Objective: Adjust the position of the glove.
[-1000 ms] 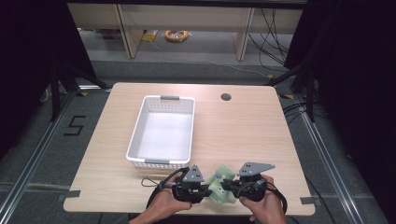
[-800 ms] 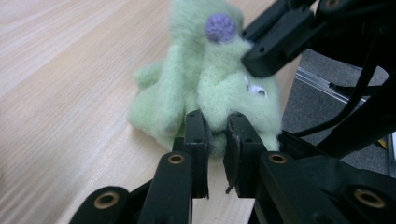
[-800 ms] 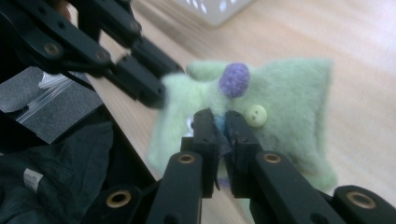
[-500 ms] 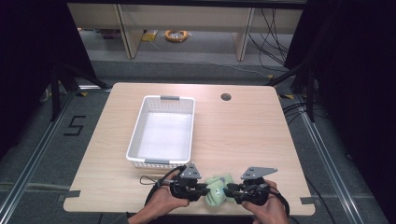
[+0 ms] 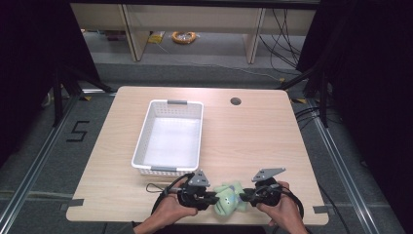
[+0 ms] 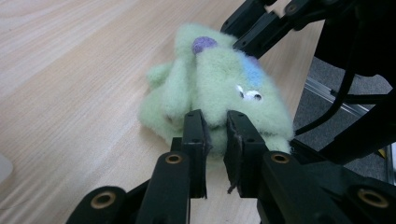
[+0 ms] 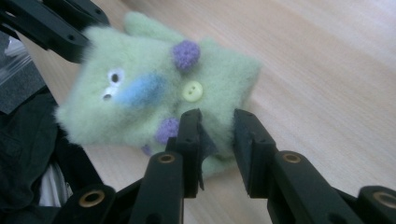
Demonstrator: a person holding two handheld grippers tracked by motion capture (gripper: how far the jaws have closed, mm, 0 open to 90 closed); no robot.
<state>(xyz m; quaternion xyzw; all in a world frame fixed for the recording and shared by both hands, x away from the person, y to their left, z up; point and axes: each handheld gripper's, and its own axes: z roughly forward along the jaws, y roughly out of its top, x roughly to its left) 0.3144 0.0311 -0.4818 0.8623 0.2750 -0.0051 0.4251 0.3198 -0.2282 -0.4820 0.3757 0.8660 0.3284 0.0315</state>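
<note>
Left gripper view: left gripper point(image 6: 215, 123) pinches green plush toy point(image 6: 219, 84) at table's point(image 5: 263, 141) near edge, right gripper point(image 7: 217, 123) closing on its other edge—pinch deeper, lift both evenly toward white basket point(image 5: 168, 168).

Soft toy point(image 7: 154, 93): pale green fuzzy cloth, woolly and matt, with knobbly purple tufts, a felted blue patch and a smooth glossy green button.
Tabletop point(image 5: 253, 141): light wood-grain laminate, smooth, a faint sheen seen.
Basket point(image 5: 141, 141): white plastic, perforated walls, slightly glossy.
Left tool point(image 6: 215, 125): black hard plastic, matt, with brass-coloured metal inserts.
Right tool point(image 7: 217, 126): the same black matt plastic; a grey metal-looking plate is carried on top.
</note>
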